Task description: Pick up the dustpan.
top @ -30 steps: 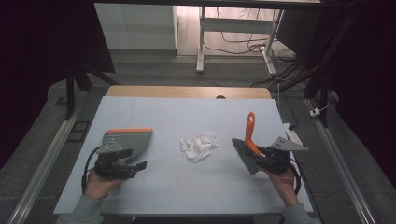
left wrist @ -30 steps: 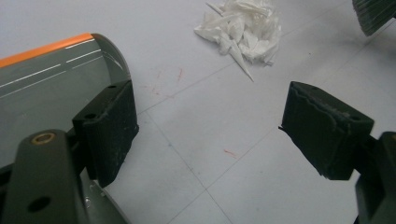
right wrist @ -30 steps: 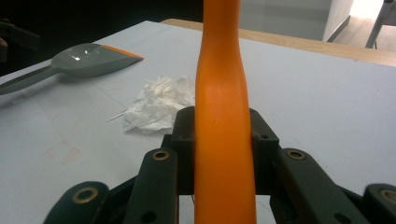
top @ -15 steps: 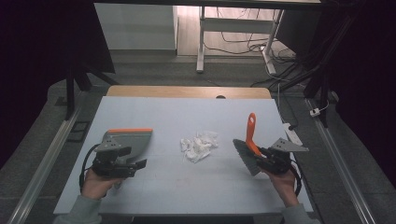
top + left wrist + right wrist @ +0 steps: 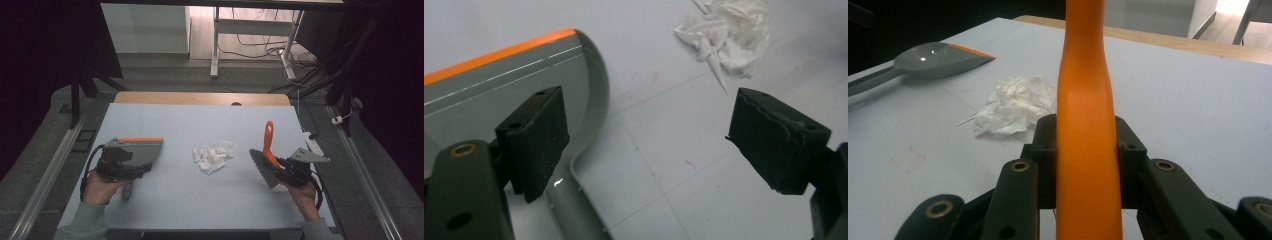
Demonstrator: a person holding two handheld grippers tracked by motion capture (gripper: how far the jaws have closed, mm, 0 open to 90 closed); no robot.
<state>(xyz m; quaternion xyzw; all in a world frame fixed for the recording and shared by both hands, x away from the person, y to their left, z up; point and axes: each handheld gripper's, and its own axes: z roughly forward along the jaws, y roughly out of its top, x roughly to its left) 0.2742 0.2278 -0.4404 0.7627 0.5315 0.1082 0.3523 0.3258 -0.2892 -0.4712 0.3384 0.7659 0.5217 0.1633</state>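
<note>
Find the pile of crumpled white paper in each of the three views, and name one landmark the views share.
High view: the pile of crumpled white paper lies mid-table, between dustpan and brush.
Left gripper view: top, right of centre, beyond the open jaws.
Right gripper view: left of centre, beside the brush's orange handle.
Shared landmark: the grey dustpan with its orange edge.

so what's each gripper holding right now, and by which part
The right gripper clamps the brush by its orange handle. The left gripper is open, holding nothing; the dustpan lies under it.
</note>
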